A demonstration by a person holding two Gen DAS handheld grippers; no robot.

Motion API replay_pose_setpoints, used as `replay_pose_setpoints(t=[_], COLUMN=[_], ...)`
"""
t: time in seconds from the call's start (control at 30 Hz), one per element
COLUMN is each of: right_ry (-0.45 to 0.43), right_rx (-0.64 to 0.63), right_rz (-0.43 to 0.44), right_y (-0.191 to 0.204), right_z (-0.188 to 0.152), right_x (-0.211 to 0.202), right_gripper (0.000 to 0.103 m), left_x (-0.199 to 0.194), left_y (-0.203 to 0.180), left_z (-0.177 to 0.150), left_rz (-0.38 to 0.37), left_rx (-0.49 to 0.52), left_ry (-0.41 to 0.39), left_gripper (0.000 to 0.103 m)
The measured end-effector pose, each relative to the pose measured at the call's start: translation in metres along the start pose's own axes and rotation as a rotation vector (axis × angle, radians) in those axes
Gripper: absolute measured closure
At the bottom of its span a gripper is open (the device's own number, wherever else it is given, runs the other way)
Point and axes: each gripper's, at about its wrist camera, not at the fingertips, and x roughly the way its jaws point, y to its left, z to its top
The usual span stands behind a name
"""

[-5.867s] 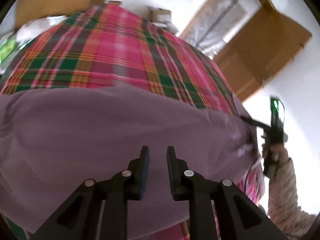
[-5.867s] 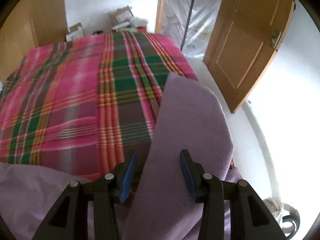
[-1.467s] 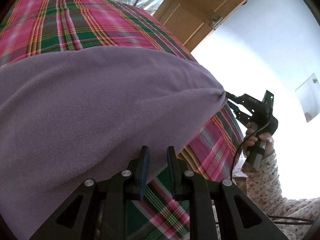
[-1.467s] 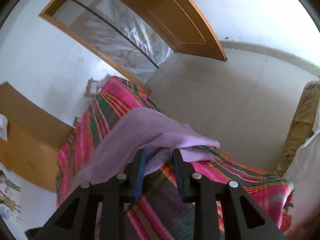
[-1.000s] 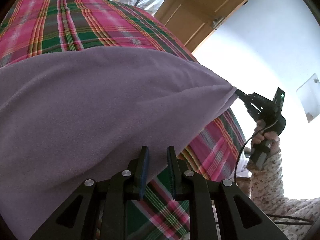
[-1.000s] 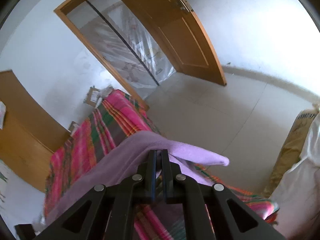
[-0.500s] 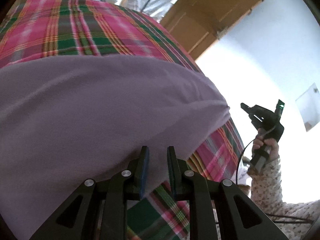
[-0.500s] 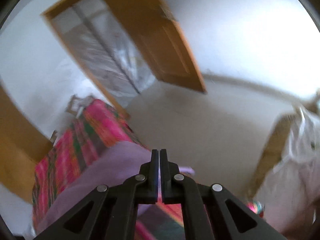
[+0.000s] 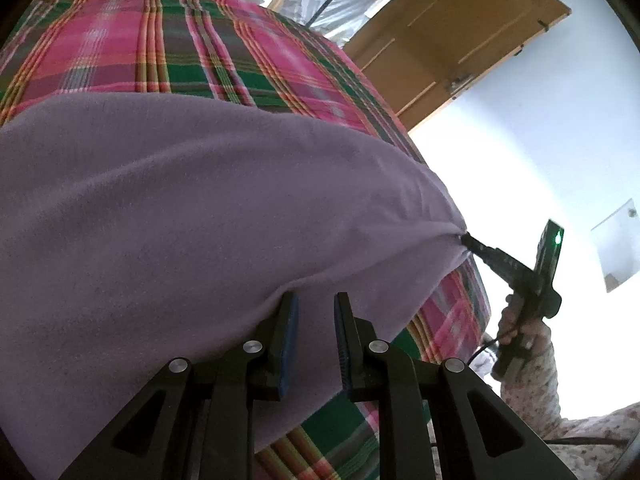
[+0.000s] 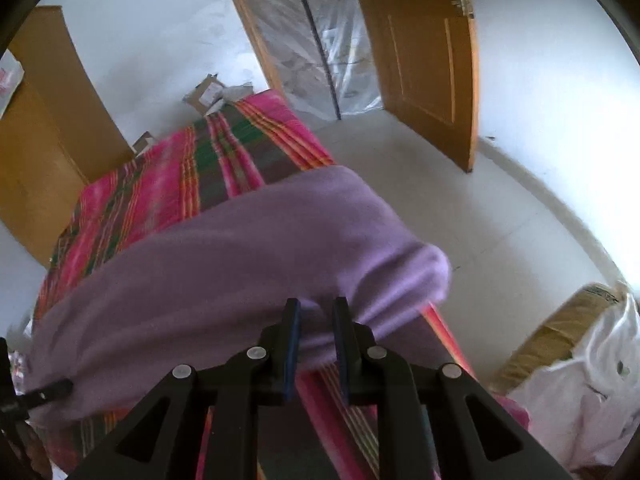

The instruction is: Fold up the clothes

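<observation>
A purple fleece garment [image 9: 208, 216] is hanging stretched above the plaid blanket [image 9: 168, 36] that is covering the bed. The left gripper [image 9: 314, 320] is pinching the garment's near edge, its fingers slightly parted around the fabric. The right gripper [image 10: 314, 320] is clamping the garment's other end, cloth bunching between its narrowly spaced fingers. A wooden door [image 10: 424, 52] is standing open beyond the blanket's far corner.
</observation>
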Motion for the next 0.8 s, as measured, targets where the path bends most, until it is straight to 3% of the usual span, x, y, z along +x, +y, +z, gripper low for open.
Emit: replay_pose_setpoints(t=[0.2, 0.37, 0.47, 0.57, 0.67, 0.8], right_ry=[-0.012, 0.030, 0.035, 0.030, 0.033, 0.008], right_rx=[-0.024, 0.114, 0.034, -0.031, -0.100, -0.045], right_rz=[0.046, 0.076, 0.020, -0.034, -0.104, -0.176], right_y=[0.014, 0.002, 0.012, 0.027, 0.041, 0.035], right_z=[-0.006, -0.004, -0.010, -0.014, -0.020, -0.021], right_x=[-0.008, 0.004, 0.001, 0.001, 0.002, -0.003], right_gripper=[0.077, 0.073, 0.069, 0.059, 0.058, 0.059], left_x=[0.001, 0.000, 0.000, 0.000, -0.001, -0.001], left_y=[0.000, 0.002, 0.003, 0.003, 0.003, 0.004], left_z=[0.001, -0.002, -0.001, -0.001, -0.002, -0.003], left_rz=[-0.002, -0.016, -0.020, -0.020, -0.024, -0.029], left_rx=[0.001, -0.011, -0.014, -0.013, -0.019, -0.018], left_ry=[-0.001, -0.005, -0.004, -0.005, -0.007, -0.011], left_gripper=[0.084, 0.084, 0.084, 0.084, 0.084, 0.084])
